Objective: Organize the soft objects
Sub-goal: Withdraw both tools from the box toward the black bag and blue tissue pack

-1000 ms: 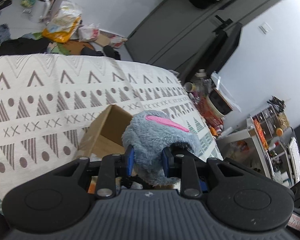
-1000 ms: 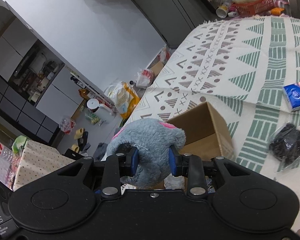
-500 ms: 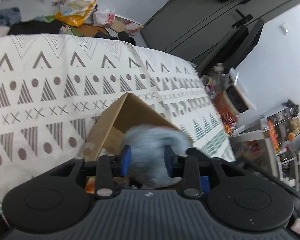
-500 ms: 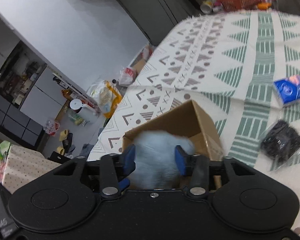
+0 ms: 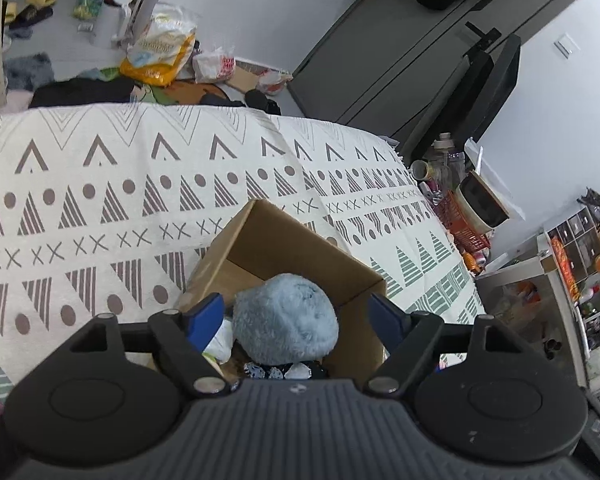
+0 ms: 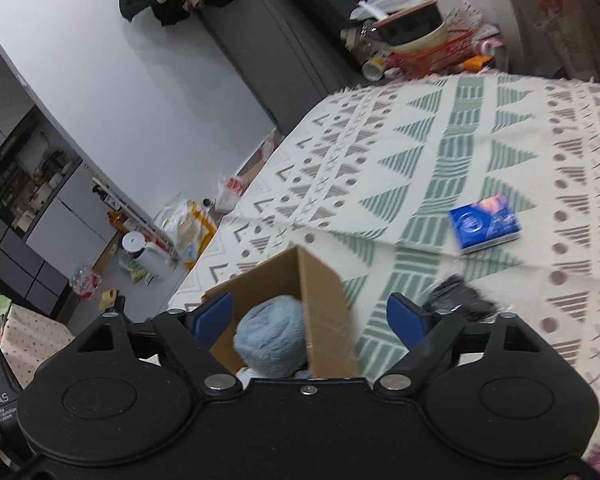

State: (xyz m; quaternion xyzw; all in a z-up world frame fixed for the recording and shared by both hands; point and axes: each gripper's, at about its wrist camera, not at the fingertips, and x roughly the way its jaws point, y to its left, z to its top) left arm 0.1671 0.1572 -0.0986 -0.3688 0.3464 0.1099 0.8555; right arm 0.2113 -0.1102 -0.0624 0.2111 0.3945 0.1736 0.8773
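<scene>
And there it is: the fluffy blue plush toy (image 5: 286, 320) sits down inside the open cardboard box (image 5: 300, 244), nestled on top of other things — a white crumpled item at its left and something dark with a pale pattern at its near side, too hidden to name. The left gripper (image 5: 298, 316) hangs right over the box with its blue-padded fingers (image 5: 204, 316) spread wide, one on each side of the toy, neither touching it. Nothing is held.

Over to the right wrist view, same story: the right gripper (image 6: 312, 316) is wide apart too, gripping nothing, with the plush toy (image 6: 272, 340) showing between the pads, low in the box (image 6: 324, 312) against its right wall.

The box stands on a counter covered by a cream patterned cloth (image 6: 440, 152) with green and brown triangles, dots and crosses. To the right of the box, well apart, lies a blue packet (image 6: 486, 224), flat on the cloth. Nearer, just beside the right gripper's right finger, a dark bundle in clear wrap (image 6: 462, 300) rests on the cloth, blurred. Beyond the far edge of the cloth, bags and clutter lie on the floor (image 5: 60, 40).
</scene>
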